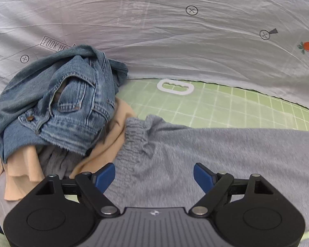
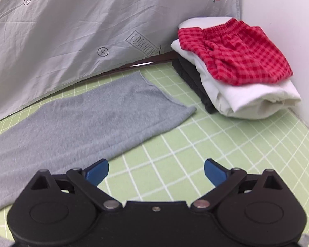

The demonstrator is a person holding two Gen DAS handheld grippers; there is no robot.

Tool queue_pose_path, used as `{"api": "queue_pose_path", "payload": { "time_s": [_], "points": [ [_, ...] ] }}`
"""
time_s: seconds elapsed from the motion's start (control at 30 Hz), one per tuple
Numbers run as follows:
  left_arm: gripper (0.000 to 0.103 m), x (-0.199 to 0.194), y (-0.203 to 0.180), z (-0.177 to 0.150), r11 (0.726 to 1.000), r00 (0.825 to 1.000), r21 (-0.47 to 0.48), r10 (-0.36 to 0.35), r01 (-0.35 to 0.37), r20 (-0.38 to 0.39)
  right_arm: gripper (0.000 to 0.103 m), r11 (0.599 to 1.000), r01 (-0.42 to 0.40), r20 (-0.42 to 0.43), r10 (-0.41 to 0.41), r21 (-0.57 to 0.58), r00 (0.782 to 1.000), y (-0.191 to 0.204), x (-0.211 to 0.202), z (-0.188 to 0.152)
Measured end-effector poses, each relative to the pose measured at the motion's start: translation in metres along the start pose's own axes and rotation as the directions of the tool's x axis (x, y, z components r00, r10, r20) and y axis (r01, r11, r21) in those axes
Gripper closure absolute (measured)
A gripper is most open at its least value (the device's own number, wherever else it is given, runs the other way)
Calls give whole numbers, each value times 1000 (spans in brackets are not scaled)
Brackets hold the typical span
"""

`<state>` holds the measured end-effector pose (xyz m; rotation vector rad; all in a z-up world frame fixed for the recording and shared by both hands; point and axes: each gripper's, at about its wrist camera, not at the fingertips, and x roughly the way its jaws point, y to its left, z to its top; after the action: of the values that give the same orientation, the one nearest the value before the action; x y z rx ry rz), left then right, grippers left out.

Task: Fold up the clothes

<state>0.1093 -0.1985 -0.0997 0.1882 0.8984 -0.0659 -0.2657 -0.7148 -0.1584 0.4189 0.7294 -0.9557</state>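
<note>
1. Our left claw (image 1: 154, 174) hangs with its jaws spread wide and nothing between them, just above the waistband end of the grey pants (image 1: 206, 150).
2. Our right claw (image 2: 156, 171) is likewise wide open and holds nothing; it hovers over the bare green mat (image 2: 226, 144), just beside the near edge of the grey pants (image 2: 88, 121).
3. The pants lie stretched flat along the mat on the counter, the gathered waistband (image 1: 138, 135) toward the left, the leg hem (image 2: 164, 96) toward the right.
4. We judge the laying-out done and the first fold in hand: the next move calls for each claw to drop onto an edge, pinch both layers, and carry one end over the other.
5. Further left, the unfolded pile waits: jeans (image 1: 57, 103) heaped on a peach garment (image 1: 113, 131).
6. Further right, the folded stack sits against the wall: red checked shorts (image 2: 237, 57) on a white piece (image 2: 257, 98), and a dark piece (image 2: 191, 76) beneath.
7. A white ring (image 1: 175, 87) lies on the mat beyond the pants.
8. Farthest back hangs the printed sheet (image 1: 154, 30).
</note>
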Motion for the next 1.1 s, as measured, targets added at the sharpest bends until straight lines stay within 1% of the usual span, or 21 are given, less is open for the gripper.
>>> {"api": "queue_pose_path", "payload": {
  "time_s": [0.13, 0.3, 0.4, 0.5, 0.6, 0.73, 0.83, 0.93, 1.1],
  "points": [
    [19, -20, -12, -56, 998, 996, -3, -56, 56, -64, 2, 999, -22, -41, 24, 30, 999, -17, -18, -34],
    [19, -38, -27, -123, 995, 984, 23, -88, 93, -153, 2, 994, -57, -94, 67, 98, 993, -44, -35, -69],
    [19, -48, -35, -154, 994, 977, 39, -96, 105, -191, 2, 984, -90, -124, 109, 155, 986, -63, -45, -87],
    [19, -57, -40, -176, 994, 972, 39, -96, 107, -214, 2, 970, -117, -149, 151, 214, 977, -81, -53, -104],
    [19, -63, -43, -188, 994, 970, 36, -91, 102, -225, 2, 958, -120, -171, 168, 260, 971, -95, -61, -119],
    [19, -70, -45, -200, 995, 969, 29, -83, 92, -234, 2, 944, -125, -176, 185, 307, 967, -112, -76, -135],
    [19, -73, -47, -207, 996, 968, 19, -79, 86, -240, 2, 921, -136, -175, 211, 365, 962, -124, -84, -145],
    [19, -76, -50, -210, 996, 968, 12, -79, 84, -240, 1, 895, -159, -179, 253, 418, 951, -132, -89, -155],
    [19, -79, -53, -214, 996, 966, 13, -80, 86, -244, 1, 875, -183, -181, 289, 449, 940, -132, -91, -163]
  ]
}}
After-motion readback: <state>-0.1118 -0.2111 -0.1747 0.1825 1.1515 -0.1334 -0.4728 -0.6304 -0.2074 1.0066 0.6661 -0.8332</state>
